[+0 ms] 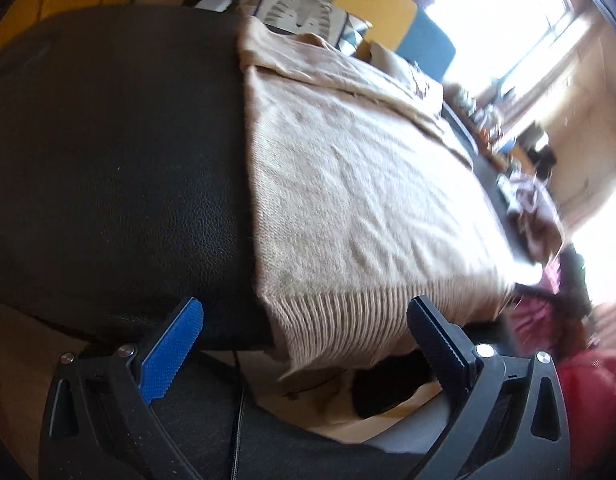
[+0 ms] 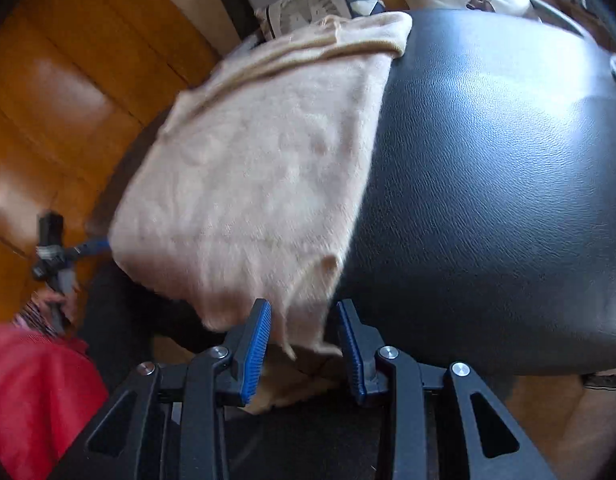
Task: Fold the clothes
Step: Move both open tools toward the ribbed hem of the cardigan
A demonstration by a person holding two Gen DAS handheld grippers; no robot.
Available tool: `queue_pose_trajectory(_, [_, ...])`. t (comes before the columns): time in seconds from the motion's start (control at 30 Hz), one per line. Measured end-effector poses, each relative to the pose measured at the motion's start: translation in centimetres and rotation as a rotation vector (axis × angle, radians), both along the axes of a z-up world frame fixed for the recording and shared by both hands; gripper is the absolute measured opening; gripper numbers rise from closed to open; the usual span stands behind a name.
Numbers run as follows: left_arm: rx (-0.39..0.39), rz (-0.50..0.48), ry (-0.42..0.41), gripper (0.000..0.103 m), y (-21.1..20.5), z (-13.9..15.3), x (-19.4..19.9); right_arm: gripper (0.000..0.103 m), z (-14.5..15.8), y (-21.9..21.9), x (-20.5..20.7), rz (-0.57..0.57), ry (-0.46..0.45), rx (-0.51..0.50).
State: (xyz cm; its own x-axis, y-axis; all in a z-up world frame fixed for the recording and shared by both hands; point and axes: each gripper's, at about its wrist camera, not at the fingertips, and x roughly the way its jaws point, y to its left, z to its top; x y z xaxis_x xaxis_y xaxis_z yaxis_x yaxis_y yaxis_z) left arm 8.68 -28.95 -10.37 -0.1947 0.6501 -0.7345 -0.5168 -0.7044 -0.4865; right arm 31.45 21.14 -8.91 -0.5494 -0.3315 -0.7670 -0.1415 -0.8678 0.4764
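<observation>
Beige sweater (image 1: 360, 184) lies flat on the black desk (image 1: 107, 160). Left gripper (image 1: 303, 320): jaws wide apart, empty. Right gripper (image 2: 303, 344): jaws partly apart around the sweater's corner, not clamped.

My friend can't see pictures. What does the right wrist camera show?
A fuzzy beige sweater lies on a shiny black leather seat, its near corner hanging off the edge between the partly open jaws of the right gripper, which do not press on it. Patterned cushions sit behind, and something red shows at lower left.
</observation>
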Motion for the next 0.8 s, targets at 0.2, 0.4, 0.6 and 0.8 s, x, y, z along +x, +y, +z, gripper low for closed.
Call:
queue_pose_trajectory(0.2, [-0.034,-0.091,0.029,0.103,0.9,0.0,0.5,0.036,-0.9,1.6,0.1,-0.002,0.035,-0.136])
queue_pose_trajectory(0.4, [-0.059,-0.128,0.049,0.103,1.4,0.0,0.8,0.036,-2.0,2.9,0.4,-0.011,0.102,-0.308])
queue_pose_trajectory(0.6, [0.073,-0.079,-0.047,0.103,0.3,0.0,-0.8,0.036,-2.8,4.0,-0.8,0.017,0.126,-0.449])
queue_pose_trajectory(0.8, [0.254,-0.063,-0.116,0.103,0.6,-0.2,-2.8,0.036,-1.9,3.9,-1.2,0.049,0.141,-0.424])
